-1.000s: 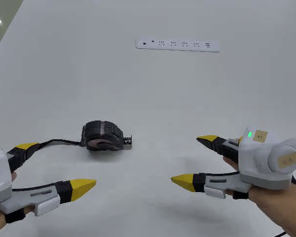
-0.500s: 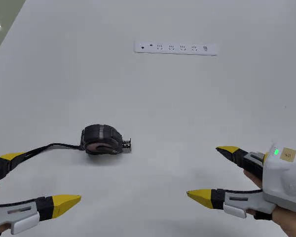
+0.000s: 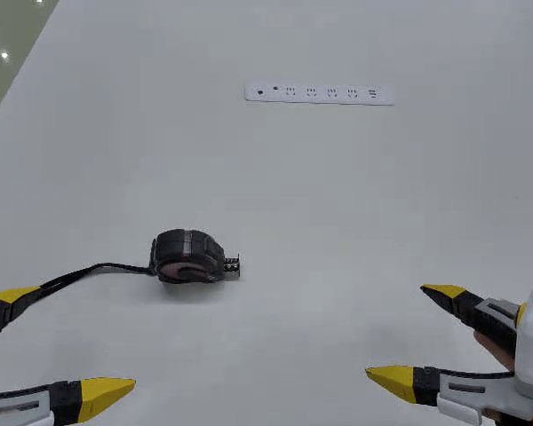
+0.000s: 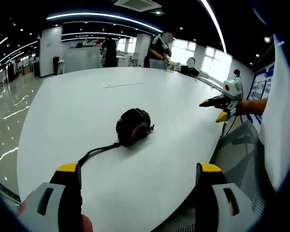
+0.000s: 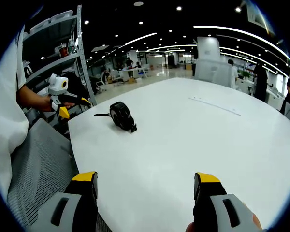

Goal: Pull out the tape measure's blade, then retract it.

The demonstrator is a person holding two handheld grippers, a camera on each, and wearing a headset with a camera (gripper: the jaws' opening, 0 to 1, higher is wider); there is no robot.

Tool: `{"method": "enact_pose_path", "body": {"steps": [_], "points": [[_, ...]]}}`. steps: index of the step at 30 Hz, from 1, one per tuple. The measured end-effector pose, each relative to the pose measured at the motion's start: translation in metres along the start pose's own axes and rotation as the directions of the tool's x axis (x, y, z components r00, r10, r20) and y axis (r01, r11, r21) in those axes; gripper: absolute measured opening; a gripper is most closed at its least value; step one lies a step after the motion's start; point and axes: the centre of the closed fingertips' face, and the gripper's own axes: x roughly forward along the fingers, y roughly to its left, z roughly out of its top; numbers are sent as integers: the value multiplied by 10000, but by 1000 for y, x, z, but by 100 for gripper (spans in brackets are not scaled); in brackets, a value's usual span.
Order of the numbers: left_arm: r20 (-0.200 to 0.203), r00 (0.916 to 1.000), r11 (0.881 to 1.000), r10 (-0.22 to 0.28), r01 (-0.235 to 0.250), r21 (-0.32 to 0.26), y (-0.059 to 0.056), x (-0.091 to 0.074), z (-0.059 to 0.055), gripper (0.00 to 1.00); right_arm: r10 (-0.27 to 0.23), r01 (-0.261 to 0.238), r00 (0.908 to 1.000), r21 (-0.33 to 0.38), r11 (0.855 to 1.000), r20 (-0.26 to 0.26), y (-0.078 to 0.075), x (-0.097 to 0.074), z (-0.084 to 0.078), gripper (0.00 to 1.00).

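Observation:
A black tape measure (image 3: pixel 188 257) lies on the white table, its blade tip at the right end and a black strap (image 3: pixel 89 272) trailing left. The same tape measure (image 4: pixel 134 126) sits ahead of my left gripper (image 4: pixel 139 169), which is open and empty. In the head view my left gripper (image 3: pixel 58 342) is at the bottom left, near the strap's end. My right gripper (image 3: pixel 418 333) stands open at the bottom right, well apart from the tape measure (image 5: pixel 122 115). Its yellow fingertips (image 5: pixel 85 176) hold nothing.
A white power strip (image 3: pixel 319 93) lies flat at the far side of the table. A grey mesh chair (image 5: pixel 38 164) stands by the near edge. People stand and sit beyond the table's far end (image 4: pixel 159 48). Shelving (image 5: pixel 53 43) rises behind the left gripper.
Both grippers have drawn back toward me and lower in the head view, away from the tape measure. The tape measure has not moved; the camera tilted a little.

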Motion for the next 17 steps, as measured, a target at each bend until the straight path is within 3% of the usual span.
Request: {"method": "enact_pose_path", "body": {"steps": [17], "points": [[68,9999,9997,126,-127,213,2,-5,1,94,-161,163,9998,150,9998,-115,-4,-10,-6,82]]}}
